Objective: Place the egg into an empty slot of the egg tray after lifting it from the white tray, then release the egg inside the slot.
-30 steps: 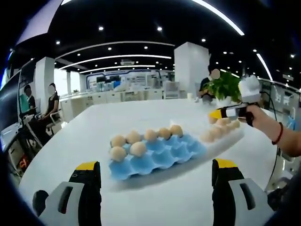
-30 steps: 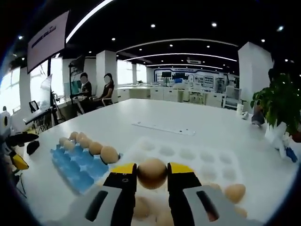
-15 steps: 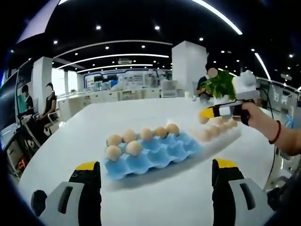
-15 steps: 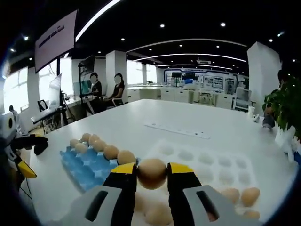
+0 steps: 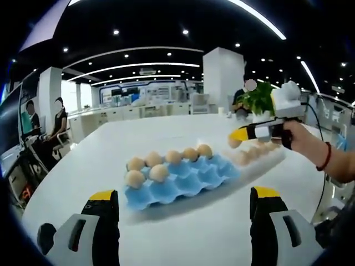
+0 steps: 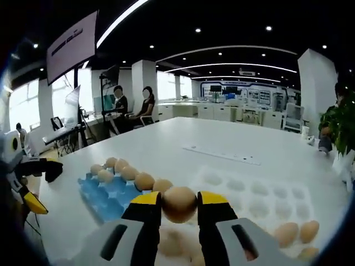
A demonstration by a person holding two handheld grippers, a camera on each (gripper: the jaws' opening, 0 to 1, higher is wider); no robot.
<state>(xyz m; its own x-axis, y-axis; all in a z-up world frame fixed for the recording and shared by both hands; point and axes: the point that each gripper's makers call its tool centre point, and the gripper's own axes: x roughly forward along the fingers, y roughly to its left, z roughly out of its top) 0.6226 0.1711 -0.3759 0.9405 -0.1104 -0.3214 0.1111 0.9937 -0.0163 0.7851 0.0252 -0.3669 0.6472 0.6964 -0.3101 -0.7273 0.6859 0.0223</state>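
Egg (image 6: 179,203) first: smooth, tan, oval, pinched between the yellow-tipped jaws of the right tongs (image 6: 179,206), held up in the air above the white tray (image 6: 260,200), a glossy moulded sheet with round dimples and a few more eggs lying at its near end. Just to the left of that in the right gripper view sits the blue egg tray (image 6: 100,194), bumpy with cup-shaped slots, its far row filled with brown eggs and plenty of slots bare. The left tongs (image 5: 183,206) are spread wide apart with nothing between them, low over the smooth white worktop (image 5: 183,233). The left gripper view gives the side-on angle: the blue tray in the middle with six eggs along its left and far slots, and off to the right a hand (image 5: 297,138) gripping the right tongs, egg at the tip hanging over the end of the white tray. Compared with a second ago, that hand has come up and drifted a bit toward the blue tray, and in the right gripper view the blue tray sits closer under the jaws. Farther back in the right gripper view a flat strip (image 6: 222,154) lies on the worktop, then seated people and a leafy plant (image 5: 259,100).
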